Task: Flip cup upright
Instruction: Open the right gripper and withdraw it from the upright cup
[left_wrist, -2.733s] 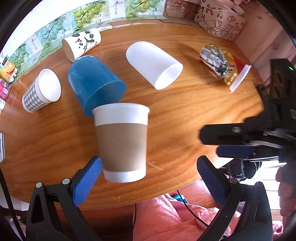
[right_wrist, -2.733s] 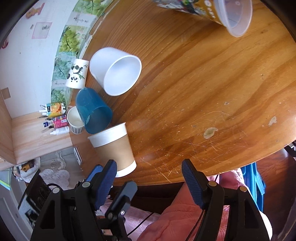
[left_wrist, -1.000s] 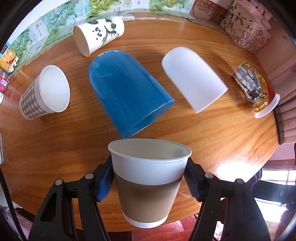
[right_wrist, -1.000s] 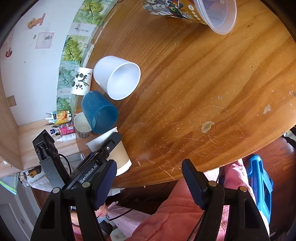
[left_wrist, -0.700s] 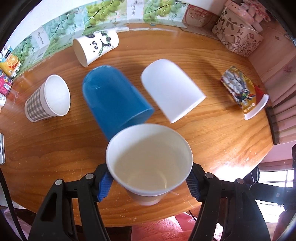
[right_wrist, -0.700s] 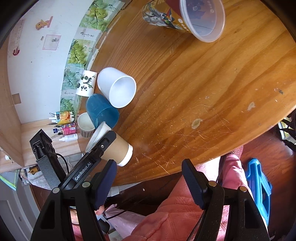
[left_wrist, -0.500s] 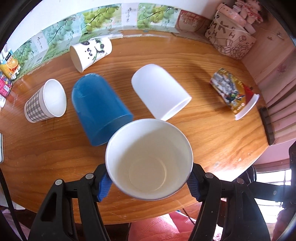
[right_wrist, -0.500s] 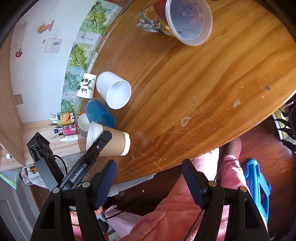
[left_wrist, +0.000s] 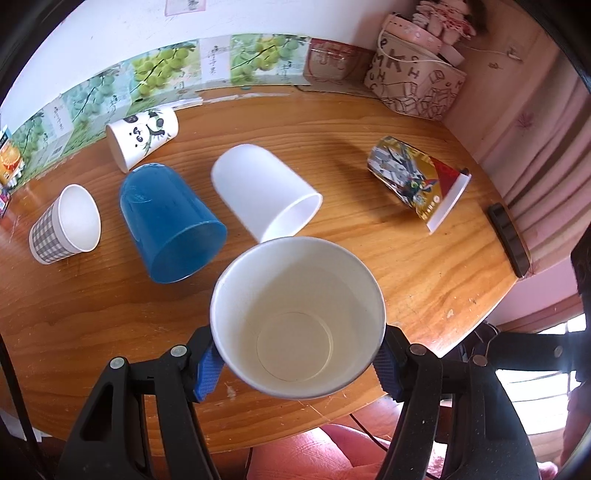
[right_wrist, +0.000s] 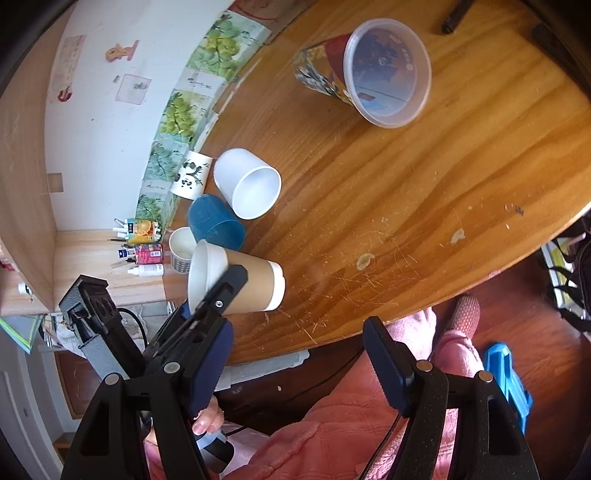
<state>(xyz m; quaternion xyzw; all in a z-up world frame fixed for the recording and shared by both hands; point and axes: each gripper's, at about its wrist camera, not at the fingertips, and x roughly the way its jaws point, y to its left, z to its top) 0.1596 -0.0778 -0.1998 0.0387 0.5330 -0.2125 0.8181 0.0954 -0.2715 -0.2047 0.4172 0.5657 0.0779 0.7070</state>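
Observation:
My left gripper (left_wrist: 297, 363) is shut on a white paper cup with a brown sleeve (left_wrist: 295, 321). The cup's mouth faces the left wrist camera and I see its empty inside. In the right wrist view the same cup (right_wrist: 236, 282) is held tilted above the near edge of the round wooden table (right_wrist: 424, 206), base toward the tabletop. My right gripper (right_wrist: 297, 363) is open and empty, off the table's front edge.
Lying on their sides on the table: a blue cup (left_wrist: 168, 225), a white cup (left_wrist: 264, 195), a panda cup (left_wrist: 142, 138) and a printed clear cup (left_wrist: 419, 179). A checked cup (left_wrist: 66, 225) sits at the left. A bag (left_wrist: 415, 86) stands at the back right.
My left gripper closed on the sleeved cup, lifted it and turned it so its mouth now faces the camera. The right gripper drew back from the table and stays open.

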